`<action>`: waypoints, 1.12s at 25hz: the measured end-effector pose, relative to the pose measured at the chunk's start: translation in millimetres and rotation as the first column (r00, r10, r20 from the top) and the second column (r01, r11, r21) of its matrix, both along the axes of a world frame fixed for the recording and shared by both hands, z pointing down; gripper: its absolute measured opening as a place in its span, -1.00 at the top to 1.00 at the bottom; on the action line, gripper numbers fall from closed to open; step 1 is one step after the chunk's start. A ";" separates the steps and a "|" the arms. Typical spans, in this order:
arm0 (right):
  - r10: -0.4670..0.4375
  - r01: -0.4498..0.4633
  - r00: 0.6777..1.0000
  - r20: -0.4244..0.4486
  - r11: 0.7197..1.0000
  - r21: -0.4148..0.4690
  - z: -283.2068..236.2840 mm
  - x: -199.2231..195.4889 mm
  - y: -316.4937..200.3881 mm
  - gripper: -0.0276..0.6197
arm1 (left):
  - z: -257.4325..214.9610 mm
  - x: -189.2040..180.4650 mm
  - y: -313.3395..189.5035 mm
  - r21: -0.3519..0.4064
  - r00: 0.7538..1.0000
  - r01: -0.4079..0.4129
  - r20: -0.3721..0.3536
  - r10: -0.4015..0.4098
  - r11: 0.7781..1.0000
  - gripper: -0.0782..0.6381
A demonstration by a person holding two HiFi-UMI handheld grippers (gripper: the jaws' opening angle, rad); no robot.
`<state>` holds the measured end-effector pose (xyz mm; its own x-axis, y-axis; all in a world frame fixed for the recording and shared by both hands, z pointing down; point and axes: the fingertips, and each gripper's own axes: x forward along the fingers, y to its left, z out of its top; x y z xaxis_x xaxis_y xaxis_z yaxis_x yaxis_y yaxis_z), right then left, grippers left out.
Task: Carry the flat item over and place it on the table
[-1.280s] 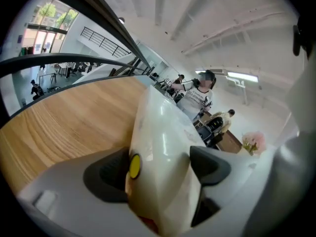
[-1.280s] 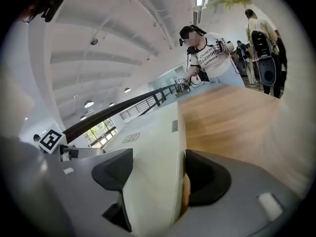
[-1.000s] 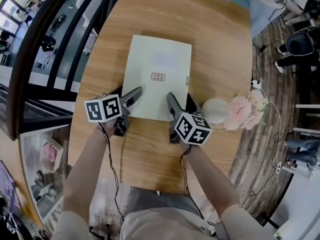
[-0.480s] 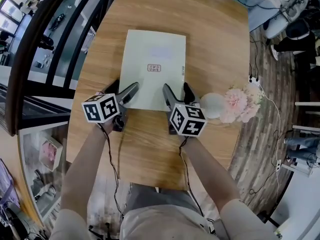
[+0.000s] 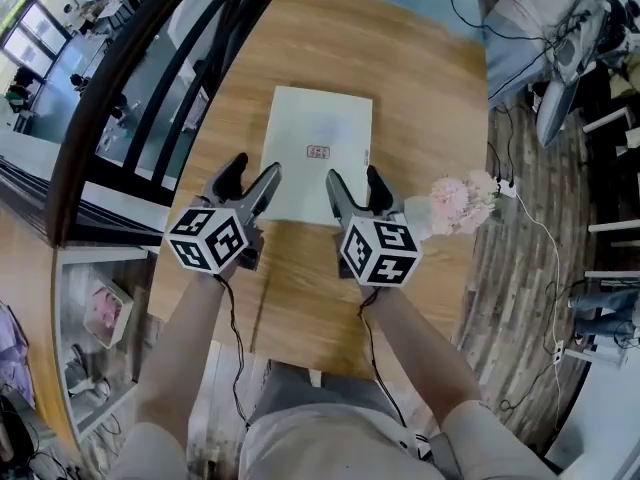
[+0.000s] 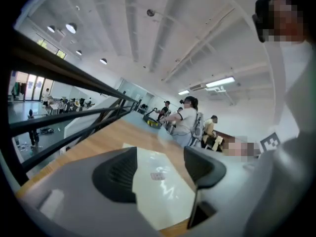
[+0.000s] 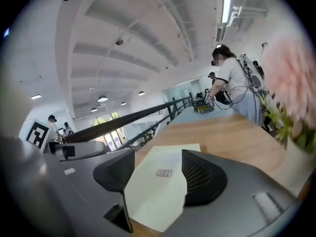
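The flat item is a pale cream envelope [image 5: 318, 153] with a small stamp mark, lying flat on the wooden table [image 5: 420, 98]. My left gripper [image 5: 255, 168] hovers over its near left corner and my right gripper [image 5: 352, 175] over its near right corner. The jaws of both are closing, with nothing held between them. In the left gripper view the envelope [image 6: 158, 181] lies on the table beyond the left gripper [image 6: 160, 167]. The right gripper view shows the same envelope [image 7: 158, 186] past the right gripper [image 7: 158, 174].
A white vase [image 5: 418, 218] of pink flowers [image 5: 460, 200] stands just right of my right gripper. A dark railing [image 5: 130, 98] runs along the table's left side with a drop beyond. People [image 7: 232, 83] stand at the far end. Cables lie on the floor at right.
Both grippers have tilted up and drawn back a little from the envelope's near edge. The envelope stays flat on the table.
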<state>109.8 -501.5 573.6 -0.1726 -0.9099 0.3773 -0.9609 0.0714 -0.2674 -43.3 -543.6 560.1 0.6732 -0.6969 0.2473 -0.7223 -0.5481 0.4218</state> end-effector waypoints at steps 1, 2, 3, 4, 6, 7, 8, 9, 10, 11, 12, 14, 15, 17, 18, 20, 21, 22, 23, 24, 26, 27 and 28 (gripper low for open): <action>-0.014 0.014 1.000 -0.003 1.000 0.026 -17.7 -1.9 4.3 -0.01 | -17.0 -2.0 5.1 0.027 1.000 0.008 0.001 -0.008 1.000 -0.02; -0.026 0.026 1.000 -0.004 0.998 0.050 -35.3 -2.3 9.7 0.04 | -33.0 -3.9 10.8 0.050 1.000 0.018 0.005 -0.018 0.999 0.00; -0.033 0.033 0.999 -0.001 0.997 0.074 -52.8 -1.3 15.9 0.06 | -48.7 -6.1 16.9 0.071 1.000 0.029 0.009 -0.030 0.997 0.00; -0.038 0.038 0.999 0.003 0.994 0.099 -70.4 -0.1 22.3 0.08 | -64.2 -9.1 23.2 0.091 0.999 0.043 0.011 -0.045 0.995 0.03; -0.054 0.055 0.999 -0.005 0.987 0.149 -105.7 -1.1 35.0 0.11 | -95.4 -18.3 36.2 0.130 0.997 0.075 0.004 -0.076 0.989 0.08; -0.070 0.073 0.997 -0.026 0.982 0.173 -123.1 -4.2 41.6 0.12 | -111.5 -24.0 43.2 0.149 0.996 0.092 -0.011 -0.091 0.985 0.10; -0.089 0.099 0.994 -0.056 0.976 0.195 -139.7 -8.6 48.5 0.13 | -128.4 -29.7 50.7 0.169 0.994 0.108 -0.037 -0.104 0.980 0.11; -0.110 0.126 0.990 -0.086 0.969 0.214 -155.5 -13.4 55.8 0.16 | -145.4 -34.5 58.9 0.190 0.992 0.122 -0.065 -0.112 0.974 0.15; -0.127 0.150 0.986 -0.111 0.961 0.232 -170.3 -17.6 63.4 0.17 | -161.6 -37.8 67.6 0.213 0.990 0.130 -0.087 -0.114 0.968 0.17; -0.137 0.165 0.982 -0.126 0.954 0.251 -184.5 -20.8 71.4 0.21 | -176.4 -39.8 76.7 0.240 0.989 0.132 -0.096 -0.112 0.962 0.19; -0.144 0.176 0.980 -0.134 0.946 0.273 -198.4 -23.7 79.5 0.24 | -189.6 -41.2 86.0 0.269 0.990 0.131 -0.094 -0.109 0.954 0.21; -0.155 0.194 0.978 -0.143 0.926 0.323 -226.2 -30.4 96.5 0.30 | -212.3 -43.7 104.4 0.318 0.991 0.127 -0.077 -0.108 0.940 0.28; -0.160 0.203 0.976 -0.148 0.915 0.348 -240.0 -33.8 105.4 0.33 | -222.2 -44.6 113.5 0.333 0.992 0.124 -0.071 -0.106 0.935 0.31; -0.175 0.226 0.971 -0.164 0.894 0.387 -266.1 -39.7 123.1 0.43 | -241.0 -44.9 131.3 0.347 0.993 0.113 -0.076 -0.092 0.931 0.34; -0.186 0.243 0.967 -0.176 0.884 0.399 -278.2 -42.6 131.8 0.47 | -251.0 -44.8 140.1 0.350 0.993 0.108 -0.089 -0.082 0.930 0.34; -0.211 0.288 0.952 -0.221 0.861 0.420 -302.8 -49.8 150.4 0.51 | -272.4 -46.1 157.0 0.363 0.991 0.106 -0.117 -0.067 0.926 0.43; -0.223 0.313 0.943 -0.247 0.846 0.432 -315.8 -54.2 160.6 0.51 | -282.7 -47.5 164.9 0.373 0.990 0.108 -0.122 -0.066 0.922 0.48; -0.235 0.335 0.935 -0.265 0.830 0.445 -328.6 -58.6 170.7 0.51 | -292.7 -49.1 172.4 0.385 0.990 0.109 -0.122 -0.066 0.916 0.53; -0.248 0.354 0.929 -0.276 0.816 0.458 -340.3 -62.6 180.1 0.52 | -301.9 -50.7 179.5 0.403 0.991 0.109 -0.118 -0.067 0.909 0.55; -0.260 0.369 0.924 -0.282 0.803 0.468 -350.2 -66.1 188.4 0.53 | -309.9 -52.2 186.6 0.427 0.992 0.108 -0.106 -0.069 0.898 0.58; -0.270 0.383 0.919 -0.288 0.785 0.487 -365.2 -70.1 202.1 0.61 | -320.8 -54.4 200.8 0.488 0.995 0.096 -0.057 -0.078 0.868 0.64; -0.270 0.381 0.921 -0.282 0.779 0.498 -371.1 -70.3 207.7 0.70 | -324.4 -54.5 208.1 0.514 0.996 0.086 -0.028 -0.083 0.853 0.64; -0.270 0.375 0.924 -0.270 0.774 0.510 -376.8 -69.7 212.7 0.81 | -327.8 -53.7 215.6 0.534 0.996 0.074 -0.004 -0.085 0.842 0.64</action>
<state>40.1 -288.8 196.8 -0.4737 -0.8739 -0.1095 -0.8805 0.4676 0.0774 -97.0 -328.0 232.3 0.6090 -0.7756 -0.1660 -0.7777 -0.6250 0.0673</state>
